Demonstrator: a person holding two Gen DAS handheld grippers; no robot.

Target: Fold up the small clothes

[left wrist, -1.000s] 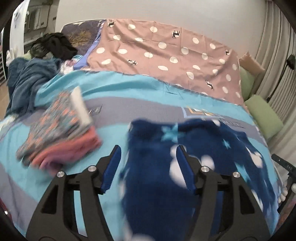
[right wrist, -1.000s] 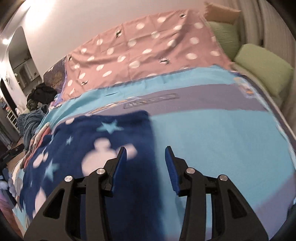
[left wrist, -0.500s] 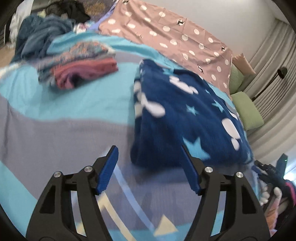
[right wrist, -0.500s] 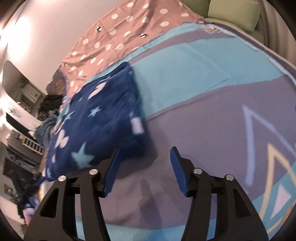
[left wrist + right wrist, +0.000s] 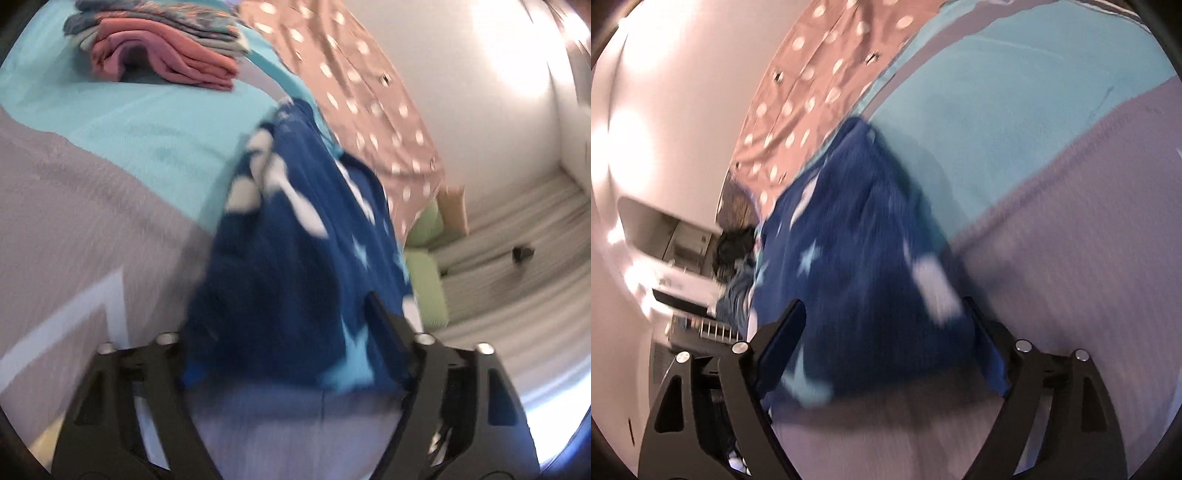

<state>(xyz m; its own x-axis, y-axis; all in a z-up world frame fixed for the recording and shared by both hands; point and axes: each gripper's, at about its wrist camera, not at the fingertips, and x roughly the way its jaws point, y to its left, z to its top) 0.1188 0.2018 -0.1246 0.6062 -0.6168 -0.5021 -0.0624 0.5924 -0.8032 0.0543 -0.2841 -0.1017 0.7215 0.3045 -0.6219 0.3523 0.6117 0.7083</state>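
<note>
The bed cover [image 5: 122, 155], turquoise and grey, fills most of both views, with a pink dotted sheet [image 5: 369, 110] behind it. On the cover lies the dark blue garment [image 5: 295, 266] with stars, its near edge between the jaws of both grippers. The left gripper [image 5: 291, 350] and the right gripper [image 5: 886, 332] are closing around this edge; the blur hides whether the pads press it. A stack of folded clothes [image 5: 166, 55] lies well apart.

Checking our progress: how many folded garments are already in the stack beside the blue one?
2 show clearly: a pink garment on the near side of the stack and a patterned grey-blue one lying over its far side, both far left on the bedspread. Blur and the frame edge may hide more.
</note>
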